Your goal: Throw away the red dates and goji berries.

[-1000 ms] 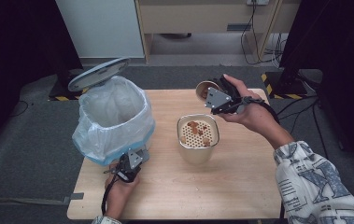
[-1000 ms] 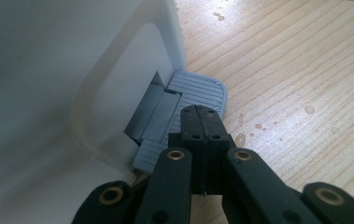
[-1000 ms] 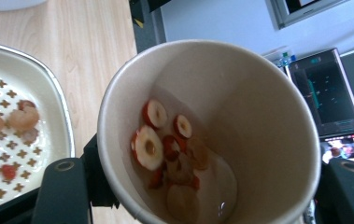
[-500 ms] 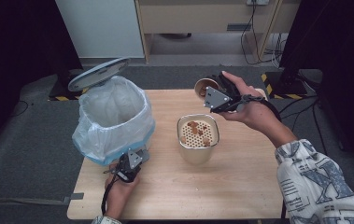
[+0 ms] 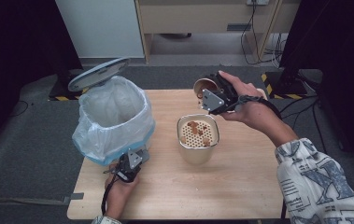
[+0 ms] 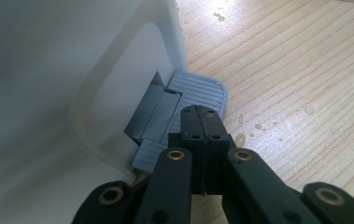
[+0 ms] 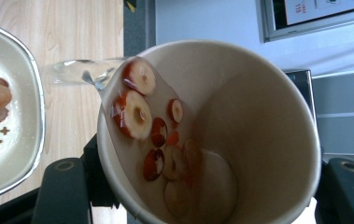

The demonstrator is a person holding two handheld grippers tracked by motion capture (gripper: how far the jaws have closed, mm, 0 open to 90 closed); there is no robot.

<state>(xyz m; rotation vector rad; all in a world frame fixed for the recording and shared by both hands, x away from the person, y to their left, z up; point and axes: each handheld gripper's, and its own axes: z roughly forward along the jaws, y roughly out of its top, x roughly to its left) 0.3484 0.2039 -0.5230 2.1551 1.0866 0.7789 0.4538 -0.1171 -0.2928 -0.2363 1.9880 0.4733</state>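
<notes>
Wooden tabletop (image 5: pixel 240 186) carried everything, and little on it had shifted over the last second. Largest was the white pedal bin (image 5: pixel 114 123) at about nine o'clock from the table's middle, lined with a clear bag, its grey lid (image 5: pixel 99 73) standing raised. At the bin's foot, toward six o'clock, the left gripper (image 5: pixel 130 165) pressed its closed jaws, nothing between them, down on the grey pedal (image 6: pixel 198 91); it had kept that place, which in my judgement was what held the lid up for whatever came next.

Near the centre stood the cream strainer pot (image 5: pixel 198 137), its perforated insert already holding a few brown-red pieces (image 5: pixel 193 125). At one o'clock from it the right gripper (image 5: pixel 212 91) clamped the paper cup (image 7: pixel 240 116), tipped well over toward the pot. Compared with a second earlier the cup looked barely moved. In the right gripper view, sliced red fruit (image 7: pixel 135 114) and liquid sat against the lower wall of the cup, with a stream of water (image 7: pixel 79 70) leaving the rim. I judged the pour to be midway: liquid draining, most slices yet to fall.
</notes>
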